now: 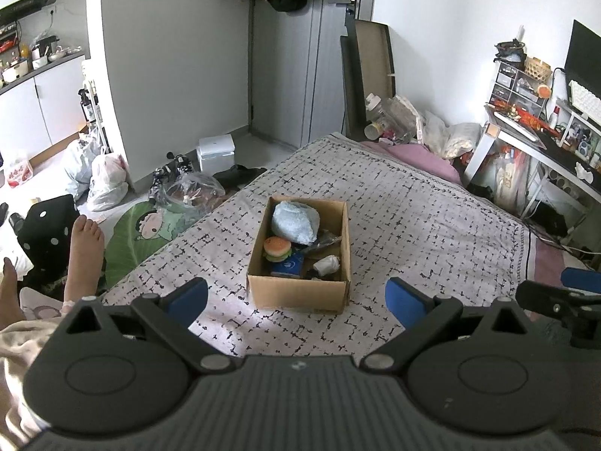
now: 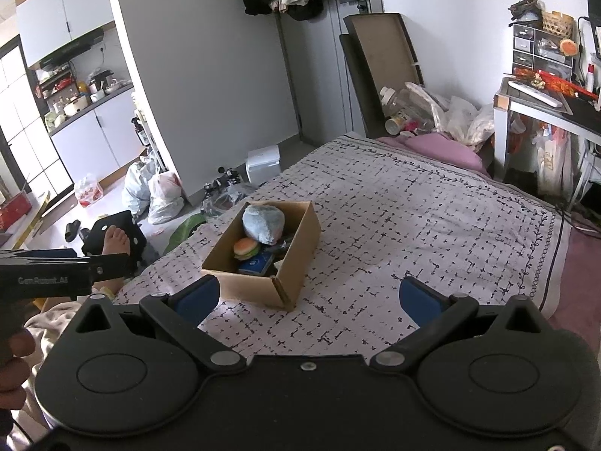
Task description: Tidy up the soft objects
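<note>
An open cardboard box (image 1: 298, 295) (image 2: 289, 267) stands in the middle of the patterned bedspread (image 1: 432, 233) (image 2: 413, 218). Inside lie a fluffy blue plush (image 1: 295, 221) (image 2: 263, 223), a burger-shaped soft toy (image 1: 277, 248) (image 2: 246, 248), a blue packet (image 1: 287, 266) (image 2: 255, 265) and a crumpled white item (image 1: 326, 265). My left gripper (image 1: 296, 300) hovers open just in front of the box, nothing between its blue pads. My right gripper (image 2: 308, 297) is open too, to the box's right and nearer than it, holding nothing. Its fingers show at the right edge of the left wrist view (image 1: 563, 297).
A person's bare foot (image 1: 84, 251) (image 2: 114, 242) rests at the bed's left edge. Plastic bags (image 1: 105, 180) and clutter cover the floor left of the bed. A pink pillow (image 2: 443, 150), bags and a desk (image 2: 544, 112) stand at the far right. Cardboard leans on the wall (image 2: 390, 60).
</note>
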Demonstrator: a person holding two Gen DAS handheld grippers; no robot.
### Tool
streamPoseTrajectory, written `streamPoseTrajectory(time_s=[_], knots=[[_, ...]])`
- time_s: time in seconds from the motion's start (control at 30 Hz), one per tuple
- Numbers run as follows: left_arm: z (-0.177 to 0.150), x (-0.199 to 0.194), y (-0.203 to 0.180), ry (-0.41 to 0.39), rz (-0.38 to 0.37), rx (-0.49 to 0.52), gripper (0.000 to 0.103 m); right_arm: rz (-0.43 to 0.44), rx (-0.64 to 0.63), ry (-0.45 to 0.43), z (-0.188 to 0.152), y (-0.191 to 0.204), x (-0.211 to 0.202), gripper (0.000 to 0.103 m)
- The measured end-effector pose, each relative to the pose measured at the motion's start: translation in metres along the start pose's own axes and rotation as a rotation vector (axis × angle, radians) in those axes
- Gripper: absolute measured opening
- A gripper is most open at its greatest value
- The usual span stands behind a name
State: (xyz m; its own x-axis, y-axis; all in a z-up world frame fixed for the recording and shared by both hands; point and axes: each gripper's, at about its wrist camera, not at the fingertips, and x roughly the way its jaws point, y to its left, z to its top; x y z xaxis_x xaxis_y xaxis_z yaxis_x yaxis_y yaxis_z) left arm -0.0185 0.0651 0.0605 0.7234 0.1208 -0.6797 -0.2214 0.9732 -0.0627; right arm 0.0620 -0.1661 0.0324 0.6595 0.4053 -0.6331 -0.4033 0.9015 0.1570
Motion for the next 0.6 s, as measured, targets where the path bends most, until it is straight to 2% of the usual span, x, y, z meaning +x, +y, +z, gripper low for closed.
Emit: streamPoseTrajectory(time_s=[0.6], knots=[[-0.001, 0.007, 0.001, 0.001, 0.019, -0.001, 0.1, 0.008, 0.05, 0.009, -0.003, -0.012, 0.005, 0.103]])
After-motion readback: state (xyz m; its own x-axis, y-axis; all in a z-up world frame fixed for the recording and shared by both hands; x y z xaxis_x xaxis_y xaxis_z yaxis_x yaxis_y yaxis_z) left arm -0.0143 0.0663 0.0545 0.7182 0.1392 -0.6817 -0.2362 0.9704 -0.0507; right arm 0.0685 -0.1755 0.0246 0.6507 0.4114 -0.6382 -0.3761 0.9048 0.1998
